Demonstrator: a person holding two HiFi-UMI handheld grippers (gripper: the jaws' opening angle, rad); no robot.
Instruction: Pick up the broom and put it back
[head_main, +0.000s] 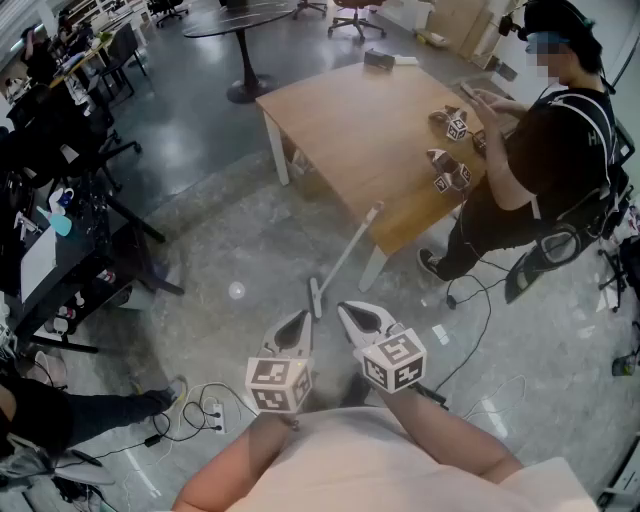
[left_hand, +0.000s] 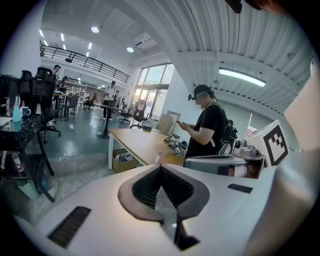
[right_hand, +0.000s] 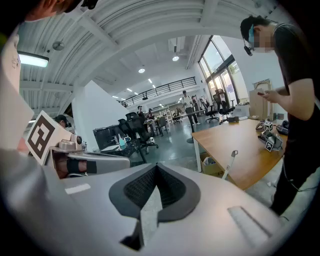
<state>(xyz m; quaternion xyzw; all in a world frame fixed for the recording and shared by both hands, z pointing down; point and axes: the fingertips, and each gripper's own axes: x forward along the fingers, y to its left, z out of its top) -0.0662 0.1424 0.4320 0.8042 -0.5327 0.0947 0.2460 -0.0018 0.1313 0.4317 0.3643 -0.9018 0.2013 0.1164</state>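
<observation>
The broom (head_main: 345, 255) leans against the front edge of the wooden table (head_main: 350, 110), its head on the floor and its pale handle slanting up to the right. The handle also shows in the right gripper view as a thin white broom stick (right_hand: 229, 165), and as a small piece of broom handle (left_hand: 158, 158) in the left gripper view. My left gripper (head_main: 300, 322) and right gripper (head_main: 348, 312) hover side by side just short of the broom head, touching nothing. Both have their jaws shut and empty, as seen on the left gripper (left_hand: 161, 167) and the right gripper (right_hand: 156, 166).
A person in black (head_main: 550, 160) stands at the table's right side. Spare grippers with marker cubes (head_main: 450, 150) lie on the table. Black desks and chairs (head_main: 60, 260) line the left. A power strip with cables (head_main: 212, 410) lies on the floor at lower left.
</observation>
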